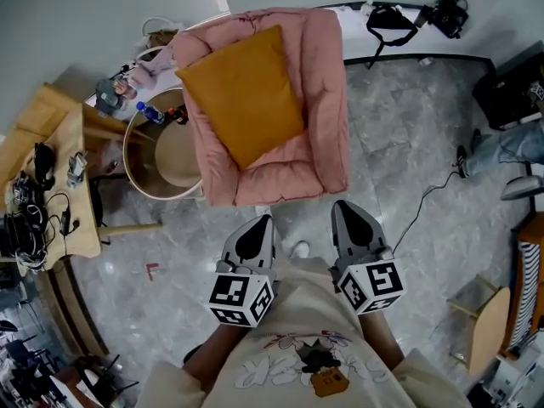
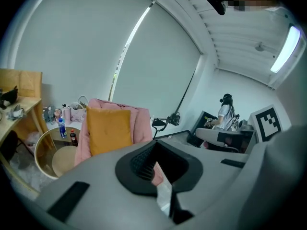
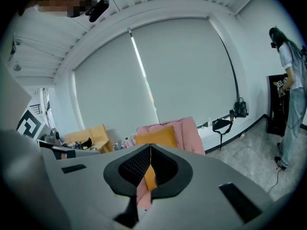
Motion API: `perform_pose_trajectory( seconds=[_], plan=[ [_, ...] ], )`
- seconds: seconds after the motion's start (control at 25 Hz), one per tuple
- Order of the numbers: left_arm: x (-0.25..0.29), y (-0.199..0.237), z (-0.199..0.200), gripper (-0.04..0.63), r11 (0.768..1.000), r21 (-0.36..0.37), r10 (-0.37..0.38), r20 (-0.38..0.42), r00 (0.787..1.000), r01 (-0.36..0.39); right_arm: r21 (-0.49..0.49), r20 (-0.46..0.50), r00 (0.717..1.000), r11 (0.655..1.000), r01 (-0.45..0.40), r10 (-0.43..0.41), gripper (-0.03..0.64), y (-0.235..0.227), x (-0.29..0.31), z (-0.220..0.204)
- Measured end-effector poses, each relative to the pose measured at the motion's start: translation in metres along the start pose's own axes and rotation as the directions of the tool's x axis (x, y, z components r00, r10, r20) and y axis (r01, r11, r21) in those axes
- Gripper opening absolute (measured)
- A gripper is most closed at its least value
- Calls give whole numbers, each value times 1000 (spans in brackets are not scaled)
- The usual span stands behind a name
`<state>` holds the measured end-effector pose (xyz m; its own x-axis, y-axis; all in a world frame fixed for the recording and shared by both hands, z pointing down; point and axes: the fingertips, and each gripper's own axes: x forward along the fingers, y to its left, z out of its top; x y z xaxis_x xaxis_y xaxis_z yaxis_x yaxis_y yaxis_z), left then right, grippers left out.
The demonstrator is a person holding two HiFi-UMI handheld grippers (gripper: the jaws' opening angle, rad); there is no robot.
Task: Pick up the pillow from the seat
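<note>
Just approaching: my left gripper (image 1: 263,220) and right gripper (image 1: 341,205) are both closed and empty. The pillow (image 1: 242,92) sits well ahead on the chair (image 1: 327,100), so gotta open up next.

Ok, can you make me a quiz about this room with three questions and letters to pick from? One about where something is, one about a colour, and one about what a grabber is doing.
1. Where is the pillow?
A. On the floor
B. On the pink chair
C. On the wooden table

2. What colour is the pillow?
A. Blue
B. Green
C. Mustard orange

3. What are the jaws of the right gripper doing?
A. Standing wide open
B. Closed together, holding nothing
C. Squeezing the pillow

Answers:
1. B, because the head view shows the pillow leaning on the chair's seat and back.
2. C, because it looks mustard orange in all three views.
3. B, because the right gripper view shows the jaw tips meeting, with the pillow far ahead of them.
</note>
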<state>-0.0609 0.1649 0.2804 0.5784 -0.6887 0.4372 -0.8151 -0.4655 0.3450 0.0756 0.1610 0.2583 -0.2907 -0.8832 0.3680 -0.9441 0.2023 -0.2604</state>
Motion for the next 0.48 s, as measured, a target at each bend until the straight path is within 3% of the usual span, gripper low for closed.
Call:
perform_pose_trajectory(
  seconds=[0.48],
  plan=[
    [59, 74, 69, 3, 995, 37, -91, 0, 996, 91, -13, 0, 997, 997, 76, -76, 21, 9, 95, 40]
  ],
)
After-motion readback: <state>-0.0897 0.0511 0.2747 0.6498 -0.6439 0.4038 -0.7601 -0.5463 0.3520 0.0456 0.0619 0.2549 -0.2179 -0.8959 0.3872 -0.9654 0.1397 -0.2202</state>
